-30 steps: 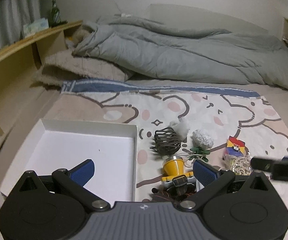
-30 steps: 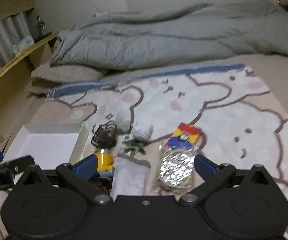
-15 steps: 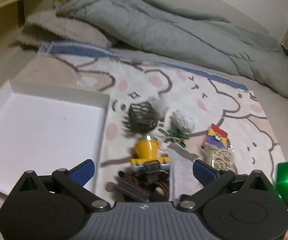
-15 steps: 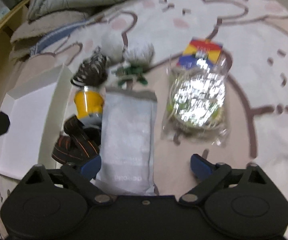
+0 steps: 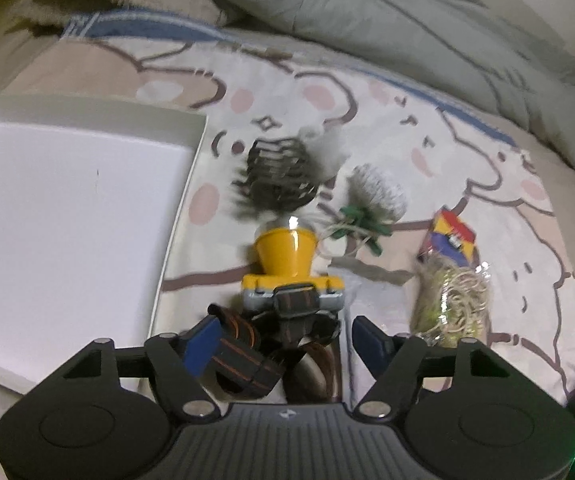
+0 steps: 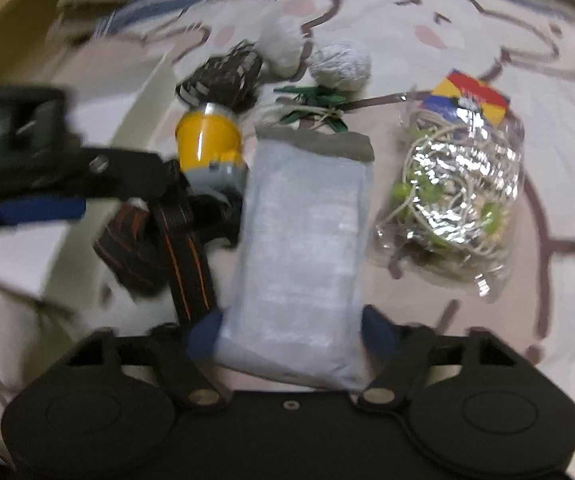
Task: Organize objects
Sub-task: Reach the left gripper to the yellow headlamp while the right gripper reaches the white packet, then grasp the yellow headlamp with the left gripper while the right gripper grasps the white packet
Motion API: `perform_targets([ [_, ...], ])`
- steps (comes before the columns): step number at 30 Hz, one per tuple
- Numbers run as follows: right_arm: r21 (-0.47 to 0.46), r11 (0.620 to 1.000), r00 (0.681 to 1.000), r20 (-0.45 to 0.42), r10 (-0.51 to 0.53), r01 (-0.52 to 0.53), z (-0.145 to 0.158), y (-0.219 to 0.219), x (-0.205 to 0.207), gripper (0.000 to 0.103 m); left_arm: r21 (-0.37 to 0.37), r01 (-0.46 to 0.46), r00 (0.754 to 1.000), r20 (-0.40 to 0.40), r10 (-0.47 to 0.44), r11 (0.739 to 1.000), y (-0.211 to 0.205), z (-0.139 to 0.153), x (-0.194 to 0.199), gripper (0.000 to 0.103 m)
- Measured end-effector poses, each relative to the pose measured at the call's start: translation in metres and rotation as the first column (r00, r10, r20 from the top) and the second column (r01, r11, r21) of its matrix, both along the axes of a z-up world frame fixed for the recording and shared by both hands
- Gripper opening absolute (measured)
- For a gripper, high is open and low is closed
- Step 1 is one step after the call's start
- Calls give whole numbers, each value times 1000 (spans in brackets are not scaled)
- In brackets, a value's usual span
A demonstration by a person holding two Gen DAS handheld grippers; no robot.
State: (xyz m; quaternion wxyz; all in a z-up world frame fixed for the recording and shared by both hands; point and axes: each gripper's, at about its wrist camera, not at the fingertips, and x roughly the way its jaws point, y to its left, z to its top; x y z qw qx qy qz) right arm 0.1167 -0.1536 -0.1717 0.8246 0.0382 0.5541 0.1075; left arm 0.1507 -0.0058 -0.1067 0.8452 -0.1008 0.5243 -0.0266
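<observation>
A yellow headlamp with a black and orange strap lies on the bear-print blanket. My left gripper is open, its blue fingers either side of the strap. In the right wrist view the headlamp lies left of a pale grey pouch. My right gripper is open, its fingers flanking the pouch's near end. The left gripper's finger shows at the left of that view. The white box lid lies left of the headlamp.
A dark wire ball, a white fluffy ball, green clips on twine and a clear bag of rubber bands lie beyond the grippers. A grey duvet is heaped at the back.
Both grippers have moved forward and down toward the objects. The left gripper's fingers now flank the headlamp strap, and the right gripper's fingers now flank the pouch.
</observation>
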Motion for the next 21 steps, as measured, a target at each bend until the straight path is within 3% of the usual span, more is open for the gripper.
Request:
perform_targets([
  [4, -2, 999, 999, -10, 50, -50, 6, -10, -5, 64, -60, -23, 998, -66, 19, 998, 5, -14, 4, 66],
  [17, -12, 995, 994, -50, 94, -95, 7, -50, -30, 63, 79, 28, 995, -96, -20, 996, -11, -51, 16, 74],
  [18, -10, 995, 994, -51, 96, -97, 7, -52, -31, 63, 97, 51, 994, -104, -41, 994, -15, -54, 16, 64],
  [19, -8, 995, 994, -51, 100, -100, 7, -54, -31, 63, 135, 87, 991, -114, -72, 987, -19, -55, 16, 43],
  [21, -8, 994, 993, -51, 105, -105, 7, -56, -33, 63, 178, 139, 986, -111, -121, 974, -23, -56, 14, 30],
])
